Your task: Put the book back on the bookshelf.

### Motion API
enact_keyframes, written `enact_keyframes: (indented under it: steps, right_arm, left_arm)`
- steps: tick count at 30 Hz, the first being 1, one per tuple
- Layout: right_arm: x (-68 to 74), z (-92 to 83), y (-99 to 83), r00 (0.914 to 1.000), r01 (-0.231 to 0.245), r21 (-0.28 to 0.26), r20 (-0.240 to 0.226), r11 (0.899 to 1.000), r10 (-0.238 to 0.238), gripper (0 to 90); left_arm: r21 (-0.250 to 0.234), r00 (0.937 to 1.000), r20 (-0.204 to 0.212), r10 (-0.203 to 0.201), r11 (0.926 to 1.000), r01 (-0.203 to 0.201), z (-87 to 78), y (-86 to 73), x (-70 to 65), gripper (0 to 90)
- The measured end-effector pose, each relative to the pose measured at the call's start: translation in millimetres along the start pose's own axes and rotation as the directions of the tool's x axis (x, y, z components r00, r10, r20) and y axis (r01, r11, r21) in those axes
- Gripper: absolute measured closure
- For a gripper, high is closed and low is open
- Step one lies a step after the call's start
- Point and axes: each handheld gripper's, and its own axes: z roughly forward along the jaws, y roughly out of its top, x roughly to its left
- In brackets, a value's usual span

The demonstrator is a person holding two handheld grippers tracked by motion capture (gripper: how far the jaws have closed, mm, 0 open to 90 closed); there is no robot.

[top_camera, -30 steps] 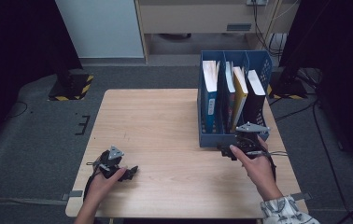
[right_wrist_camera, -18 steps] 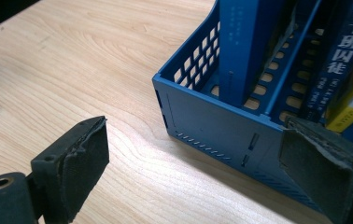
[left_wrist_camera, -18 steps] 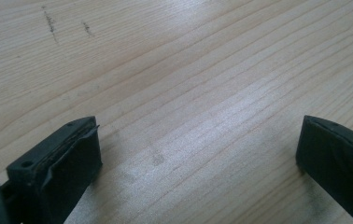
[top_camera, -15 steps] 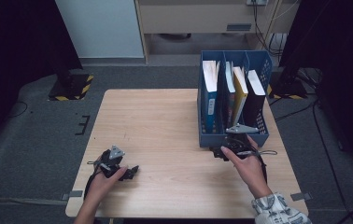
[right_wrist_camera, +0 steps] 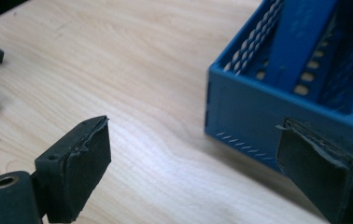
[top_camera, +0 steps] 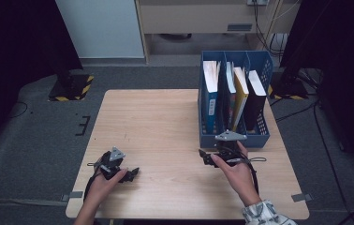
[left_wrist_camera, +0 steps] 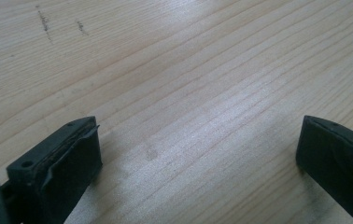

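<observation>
I've got the right gripper [top_camera: 208, 157] jaws spread, nothing btwn them, just beside the blue file rack [top_camera: 233, 139] — left gripper [top_camera: 130, 173] also spread, resting on the table [top_camera: 165, 122].

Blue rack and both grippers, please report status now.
Left gripper open, empty. Right gripper open, empty, beside blue rack. Books upright inside. Nothing in the way.

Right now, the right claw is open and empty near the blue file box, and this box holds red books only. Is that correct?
Not quite. The right claw is open and empty beside the blue file box, but the high view shows blue, yellow and black books, no red ones.
</observation>
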Motion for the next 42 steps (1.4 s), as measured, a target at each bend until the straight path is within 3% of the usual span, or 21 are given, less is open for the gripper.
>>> enact_keyframes:
  steps: [6,14,19,22,29,35,42]
  right_arm:
    - [18.3,9.5,-0.4,0.9990,0.035,0.022,-0.028,0.999,-0.034,10.1]
    - [40.8,35.2,-0.5,0.9943,0.077,0.055,-0.077,0.995,-0.073,9.8]
    - [54.5,52.0,-5.3,0.9906,0.107,0.089,-0.095,0.990,-0.099,9.4]
    - [65.3,67.1,-9.9,0.9854,0.133,0.137,-0.125,0.982,-0.116,9.0]
    - [65.2,85.9,-11.4,0.9886,0.117,0.150,-0.111,0.982,-0.101,9.9]
    - [60.6,92.5,-14.1,0.9936,0.096,0.164,-0.076,0.982,-0.084,11.1]
    - [60.2,97.6,-17.8,0.9954,0.078,0.166,-0.068,0.983,-0.068,11.4]
  left_arm:
    - [0.000,1.0000,0.001,0.001,1.0000,-0.001,-0.2,-0.1,-0.3,0.0]
    - [0.000,1.0000,0.001,0.001,1.0000,-0.001,-0.2,-0.2,-0.3,0.0]
    - [0.000,1.0000,0.001,0.001,1.0000,-0.001,-0.2,-0.2,-0.3,0.0]
    - [0.000,1.0000,0.001,0.001,1.0000,-0.001,-0.2,-0.2,-0.3,0.0]
    - [0.001,1.0000,0.003,0.004,1.0000,-0.004,-0.2,-0.2,-0.1,0.0]
    - [0.001,1.0000,0.003,0.004,1.0000,-0.004,-0.2,-0.1,-0.1,0.0]
    - [0.001,1.0000,0.003,0.003,1.0000,-0.003,-0.2,-0.1,-0.1,0.0]
